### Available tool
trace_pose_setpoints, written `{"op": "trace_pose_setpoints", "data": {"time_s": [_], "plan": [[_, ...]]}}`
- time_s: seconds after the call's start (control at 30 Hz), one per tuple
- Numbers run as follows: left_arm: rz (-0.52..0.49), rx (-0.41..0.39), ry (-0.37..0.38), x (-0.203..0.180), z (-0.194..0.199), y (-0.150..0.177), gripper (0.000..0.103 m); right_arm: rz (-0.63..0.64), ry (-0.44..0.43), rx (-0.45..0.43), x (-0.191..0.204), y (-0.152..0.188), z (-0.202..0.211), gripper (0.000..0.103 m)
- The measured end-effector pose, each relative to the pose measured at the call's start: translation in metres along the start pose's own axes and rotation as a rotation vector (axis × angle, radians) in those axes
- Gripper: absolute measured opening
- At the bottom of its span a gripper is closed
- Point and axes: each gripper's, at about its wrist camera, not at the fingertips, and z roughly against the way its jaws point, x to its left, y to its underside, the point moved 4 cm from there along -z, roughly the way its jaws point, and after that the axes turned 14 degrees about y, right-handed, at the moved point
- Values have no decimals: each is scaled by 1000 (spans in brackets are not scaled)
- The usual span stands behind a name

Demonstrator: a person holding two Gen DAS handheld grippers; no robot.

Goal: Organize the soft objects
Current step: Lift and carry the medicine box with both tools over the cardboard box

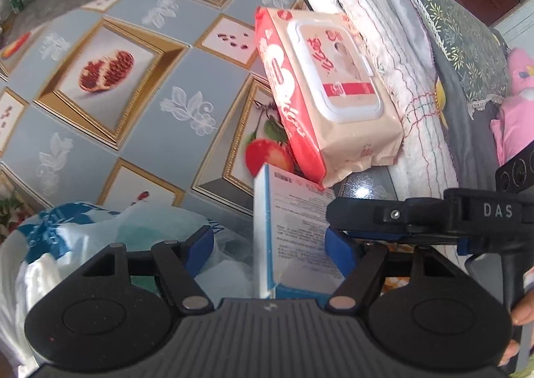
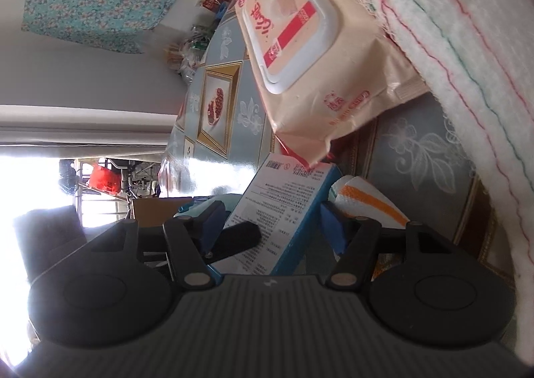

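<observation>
Glossy plastic wipes pack (image 1: pixel 328 94); fuzzy cloth towel (image 1: pixel 393 54).

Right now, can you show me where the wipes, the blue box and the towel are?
wipes (image 1: pixel 333 77): left wrist view, on the white flip lid.
blue box (image 2: pixel 283 208): right wrist view, on the printed white face.
towel (image 1: pixel 400 54): left wrist view, on the white cloth with coloured stitching.

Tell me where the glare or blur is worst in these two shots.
Right wrist view: the window at lower left is blown out white, and glare streaks the tablecloth beside it; the towel at the edge is soft and bent by the fisheye. Left wrist view: evenly lit, the wet wipes pack sharp, with only a small highlight below it.
</observation>
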Motion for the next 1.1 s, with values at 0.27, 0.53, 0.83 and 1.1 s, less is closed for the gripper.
{"op": "trace_pose_setpoints", "data": {"time_s": [0.27, 0.53, 0.83, 1.1], "plan": [[-34, 12, 18, -14, -7, 4, 69, 6, -32, -28, -1, 3, -3, 40], [-43, -45, 38, -26, 17, 7, 69, 0, -102, -65, -1, 4, 22, 39], [-62, -146, 68, -49, 83, 42, 68, 101, -189, -145, 49, 41, 84, 39], [-42, -306, 39, -41, 176, 102, 66, 259, -292, -143, 126, 99, 119, 39]]}}
